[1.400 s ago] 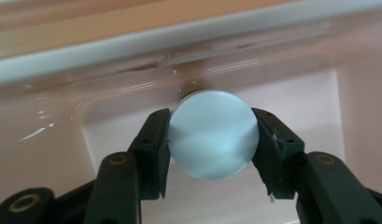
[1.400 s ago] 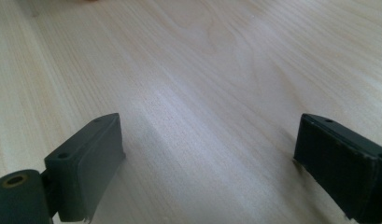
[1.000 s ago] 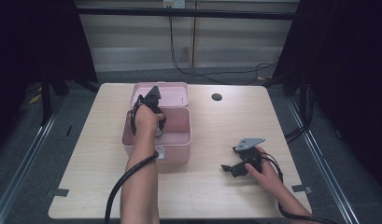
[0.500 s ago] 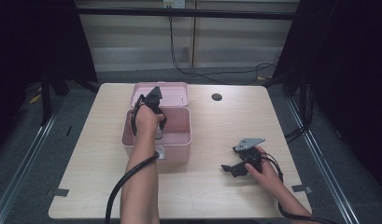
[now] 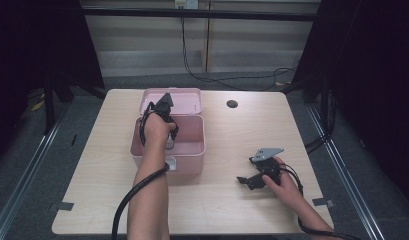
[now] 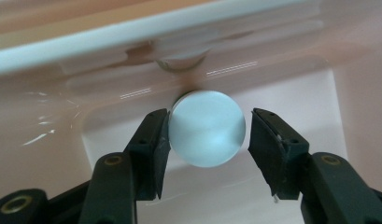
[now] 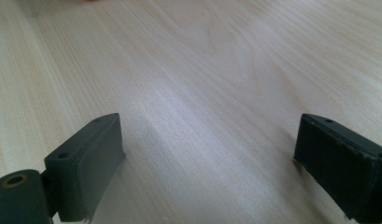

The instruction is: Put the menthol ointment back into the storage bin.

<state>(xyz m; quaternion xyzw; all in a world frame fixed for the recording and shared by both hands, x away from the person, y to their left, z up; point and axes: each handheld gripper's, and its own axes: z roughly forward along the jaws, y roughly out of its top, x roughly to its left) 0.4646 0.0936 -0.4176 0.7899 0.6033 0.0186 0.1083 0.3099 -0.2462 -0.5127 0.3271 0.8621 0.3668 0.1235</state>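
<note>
An open pink box (image 5: 184, 165) stands at the table's left middle, its lid (image 5: 187, 98) tipped up behind it. My left gripper (image 5: 168, 132) reaches down into the box. In the left gripper view a pale white round object (image 6: 207, 140) rests on the box floor between the jaws. The left pad (image 6: 153, 144) touches it, and a thin gap shows at the right pad (image 6: 272, 149), so the left gripper (image 6: 209, 122) is open around it. My right gripper (image 5: 245, 181) lies low on the table at the right front. It is wide open (image 7: 207, 140) over bare wood.
The light wooden table (image 5: 232, 135) has a small dark round hole (image 5: 232, 104) at the back. Cables trail from both grippers toward the front edge. Dark floor and metal rails lie on either side of the table.
</note>
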